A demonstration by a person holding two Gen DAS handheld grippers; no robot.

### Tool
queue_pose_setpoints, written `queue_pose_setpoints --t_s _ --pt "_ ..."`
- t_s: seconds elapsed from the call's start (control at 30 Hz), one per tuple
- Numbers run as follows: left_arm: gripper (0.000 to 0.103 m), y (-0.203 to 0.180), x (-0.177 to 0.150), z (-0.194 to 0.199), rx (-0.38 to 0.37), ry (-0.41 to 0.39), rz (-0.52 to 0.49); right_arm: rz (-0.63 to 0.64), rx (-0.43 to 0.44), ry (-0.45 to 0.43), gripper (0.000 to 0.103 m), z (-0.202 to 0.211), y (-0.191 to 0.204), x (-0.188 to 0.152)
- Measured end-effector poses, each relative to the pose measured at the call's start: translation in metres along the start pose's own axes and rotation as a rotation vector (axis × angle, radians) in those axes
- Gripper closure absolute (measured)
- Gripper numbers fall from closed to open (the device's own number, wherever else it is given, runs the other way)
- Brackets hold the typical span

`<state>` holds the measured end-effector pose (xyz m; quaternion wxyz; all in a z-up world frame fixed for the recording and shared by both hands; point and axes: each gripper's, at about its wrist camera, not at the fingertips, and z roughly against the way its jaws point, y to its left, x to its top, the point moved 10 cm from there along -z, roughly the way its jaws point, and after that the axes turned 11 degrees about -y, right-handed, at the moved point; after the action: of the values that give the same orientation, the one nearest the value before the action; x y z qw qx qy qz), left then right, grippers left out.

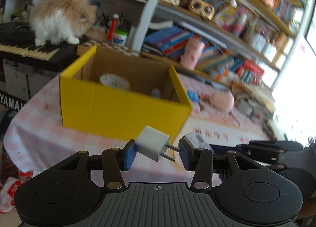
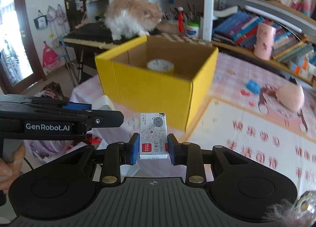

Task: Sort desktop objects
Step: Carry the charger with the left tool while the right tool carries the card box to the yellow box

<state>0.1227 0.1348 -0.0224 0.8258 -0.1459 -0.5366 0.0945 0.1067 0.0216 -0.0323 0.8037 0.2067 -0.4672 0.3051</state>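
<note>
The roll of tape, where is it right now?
The roll of tape sits inside the open yellow box on the table, near its back wall, in front of the cat.

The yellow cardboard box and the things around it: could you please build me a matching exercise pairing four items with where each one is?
Things:
1. white plug adapter
2. staple box
3. tape roll
4. cat

Places:
A. inside the yellow cardboard box
B. on the keyboard behind the box
C. between the jaws of the left gripper
D. between the jaws of the right gripper

Pairs: 1-C, 2-D, 3-A, 4-B
</note>
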Motion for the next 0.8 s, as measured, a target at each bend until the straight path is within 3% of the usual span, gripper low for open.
queue_pose_setpoints --t_s 0.27,0.47,0.6,0.8 --pt "0.058 0.013 0.054 -0.036 0.057 -0.092 -0.006 0.055 0.067 -0.085 0.076 -0.038 -0.016 0.063" --pt "0.058 0.021 0.078 -0.069 0.109 -0.103 -0.041 0.09 0.1 -0.109 0.076 -0.072 -0.033 0.093" --pt "0.058 0.03 0.087 -0.092 0.151 -0.086 -0.069 0.139 0.119 -0.105 0.076 -0.097 -0.039 0.103" --pt "0.058 0.047 0.08 -0.124 0.216 -0.008 -0.122 0.248 0.161 -0.03 0.076 -0.145 -0.044 0.101"
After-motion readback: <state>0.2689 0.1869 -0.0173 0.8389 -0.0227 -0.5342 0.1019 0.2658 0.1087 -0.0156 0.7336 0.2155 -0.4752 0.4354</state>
